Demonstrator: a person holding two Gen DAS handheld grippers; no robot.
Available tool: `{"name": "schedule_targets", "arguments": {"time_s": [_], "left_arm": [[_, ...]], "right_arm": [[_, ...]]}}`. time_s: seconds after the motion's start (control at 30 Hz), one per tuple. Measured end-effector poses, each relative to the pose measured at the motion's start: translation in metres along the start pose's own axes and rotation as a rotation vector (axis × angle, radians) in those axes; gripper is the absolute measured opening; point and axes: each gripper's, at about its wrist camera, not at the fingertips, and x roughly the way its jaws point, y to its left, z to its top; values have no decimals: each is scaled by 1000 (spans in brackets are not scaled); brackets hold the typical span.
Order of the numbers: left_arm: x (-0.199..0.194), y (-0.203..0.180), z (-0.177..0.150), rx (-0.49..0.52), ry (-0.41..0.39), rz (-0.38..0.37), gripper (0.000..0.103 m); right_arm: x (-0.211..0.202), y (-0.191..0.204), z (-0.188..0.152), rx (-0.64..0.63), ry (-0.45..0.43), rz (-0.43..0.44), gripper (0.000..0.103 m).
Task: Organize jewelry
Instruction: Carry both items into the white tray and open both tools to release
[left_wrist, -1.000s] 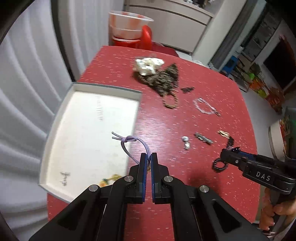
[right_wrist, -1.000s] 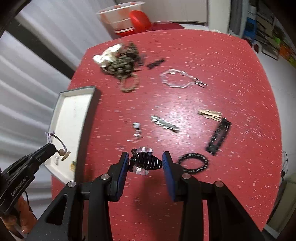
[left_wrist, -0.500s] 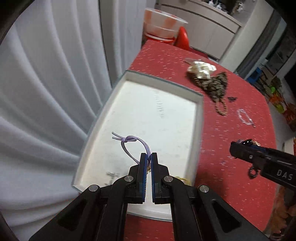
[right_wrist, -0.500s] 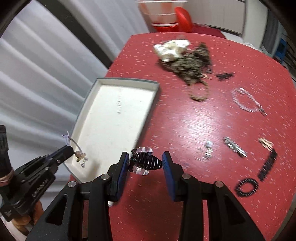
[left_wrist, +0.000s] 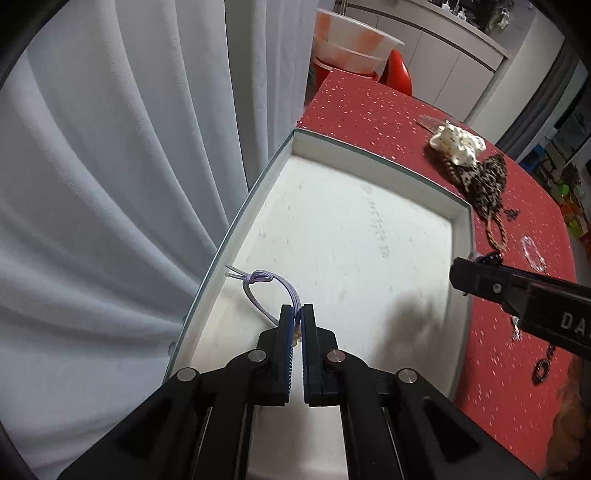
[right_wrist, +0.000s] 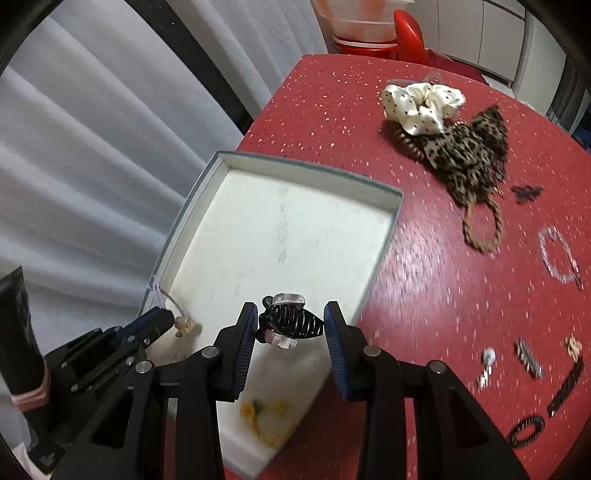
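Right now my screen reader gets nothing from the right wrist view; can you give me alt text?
The right gripper holds a black hair claw clip in its jaws above the white tray on the red table. At left, the left gripper holds a lavender cord over the tray's edge.

The white tray (right_wrist: 207, 206) lies at the bench (right_wrist: 436, 295) edge close to the grey curtain (left_wrist: 110, 184), so the way in from that side is tight; its floor is mostly bare, with only a yellow piece (right_wrist: 269, 424) near the near corner. The left tool (left_wrist: 297, 314) and the right tool (right_wrist: 290, 325) both hang over its near end, each in the other's path. Across the bench, a cream scrunchie (right_wrist: 421, 105), a leopard scrunchie (right_wrist: 469, 155) and small clips (right_wrist: 528, 358) lie scattered, with bare red lanes between.
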Motion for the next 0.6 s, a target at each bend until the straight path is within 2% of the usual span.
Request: {"name": "schedule_targets", "arguments": {"time_s": [0.2, 0.33, 0.6], "left_arm": [[25, 2, 5, -9, 9, 38, 5], [37, -1, 1, -3, 27, 52, 5], [44, -11, -6, 34, 10, 108, 6]], "right_arm": [[27, -3, 20, 1, 3, -44, 40], [44, -8, 19, 7, 20, -63, 40], [57, -6, 16, -32, 18, -94, 40]]}}
